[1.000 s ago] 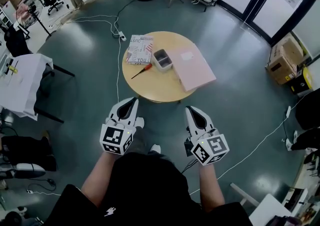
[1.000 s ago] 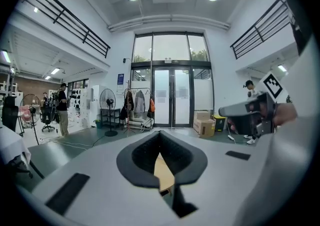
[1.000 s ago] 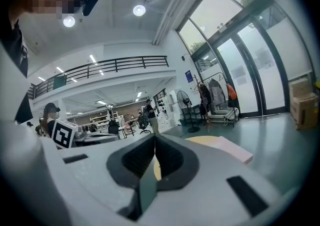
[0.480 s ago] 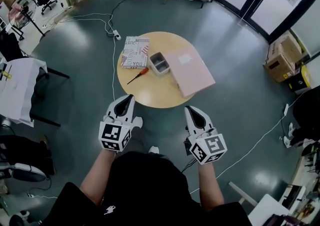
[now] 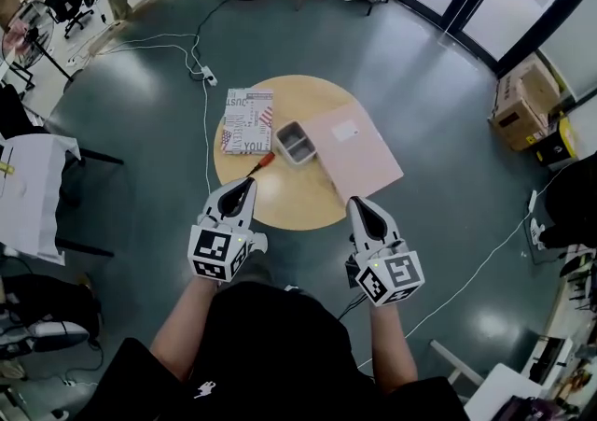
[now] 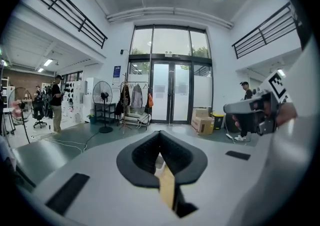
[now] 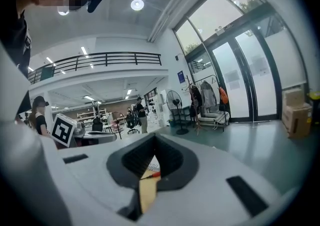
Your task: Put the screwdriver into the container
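Note:
A screwdriver (image 5: 263,161) with a red handle lies on the round wooden table (image 5: 289,200), left of centre. The grey open container (image 5: 298,142) stands just behind and to the right of it. My left gripper (image 5: 246,186) is shut and empty, its tip over the table's near left edge, just short of the screwdriver's shaft. My right gripper (image 5: 358,204) is shut and empty, its tip at the table's near right edge. In the right gripper view the red handle (image 7: 155,174) shows through the slot of the shut jaws. The left gripper view shows only table wood past its jaws.
A printed magazine (image 5: 247,120) lies at the table's back left and a pink flat board (image 5: 353,153) at its right. A power strip with cables (image 5: 203,77) lies on the floor behind. Cardboard boxes (image 5: 519,111) stand far right, a white table (image 5: 28,195) far left.
The table has come closer to me and to both grippers. The left gripper's tip now reaches over the table's near edge beside the screwdriver. Both grippers stay shut.

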{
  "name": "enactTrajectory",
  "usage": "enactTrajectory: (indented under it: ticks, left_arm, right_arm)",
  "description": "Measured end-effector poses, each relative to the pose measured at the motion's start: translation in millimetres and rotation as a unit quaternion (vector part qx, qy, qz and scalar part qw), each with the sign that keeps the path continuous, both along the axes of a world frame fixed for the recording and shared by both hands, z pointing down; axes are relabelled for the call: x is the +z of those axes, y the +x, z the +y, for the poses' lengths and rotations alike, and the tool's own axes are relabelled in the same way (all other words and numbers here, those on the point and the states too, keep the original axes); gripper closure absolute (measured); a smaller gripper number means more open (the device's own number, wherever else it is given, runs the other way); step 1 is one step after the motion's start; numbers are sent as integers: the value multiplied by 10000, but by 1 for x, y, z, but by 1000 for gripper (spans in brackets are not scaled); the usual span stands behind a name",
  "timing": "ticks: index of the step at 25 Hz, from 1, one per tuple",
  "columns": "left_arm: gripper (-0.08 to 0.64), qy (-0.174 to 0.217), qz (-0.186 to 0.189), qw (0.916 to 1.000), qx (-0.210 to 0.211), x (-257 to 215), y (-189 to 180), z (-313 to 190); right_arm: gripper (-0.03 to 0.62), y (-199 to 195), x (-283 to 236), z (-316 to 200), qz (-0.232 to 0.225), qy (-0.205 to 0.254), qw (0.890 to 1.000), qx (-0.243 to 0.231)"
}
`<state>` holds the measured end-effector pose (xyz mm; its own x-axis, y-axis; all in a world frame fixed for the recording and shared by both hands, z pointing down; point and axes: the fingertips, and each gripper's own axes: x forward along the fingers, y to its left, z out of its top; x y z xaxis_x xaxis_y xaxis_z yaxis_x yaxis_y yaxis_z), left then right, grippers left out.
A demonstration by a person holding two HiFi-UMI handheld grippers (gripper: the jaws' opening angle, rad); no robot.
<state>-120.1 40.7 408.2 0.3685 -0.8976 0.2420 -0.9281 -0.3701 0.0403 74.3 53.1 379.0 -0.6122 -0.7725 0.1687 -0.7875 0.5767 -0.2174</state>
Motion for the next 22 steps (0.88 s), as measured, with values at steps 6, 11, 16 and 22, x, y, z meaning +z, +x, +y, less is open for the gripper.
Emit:
enactTrajectory:
  ticks: [6,11,16,22]
  left_arm:
    - [557,-149,47,9997,169,8,-20,-52]
    - [557,-240,-26,9991,362,20,-32,-87]
    - [557,-242,80,9981,562,27,-45,-116]
    - [557,-347,88,9959,836,38,-58,-144]
  right_arm:
    - [591,-16,4,-44,86,-115,9995,265]
    - [591,-32,10,-73,212,-238,9988,381]
    - [591,-49,22,-101,341,-400,9973,508]
    - [591,-70,40,-129,536,-591,9952,563]
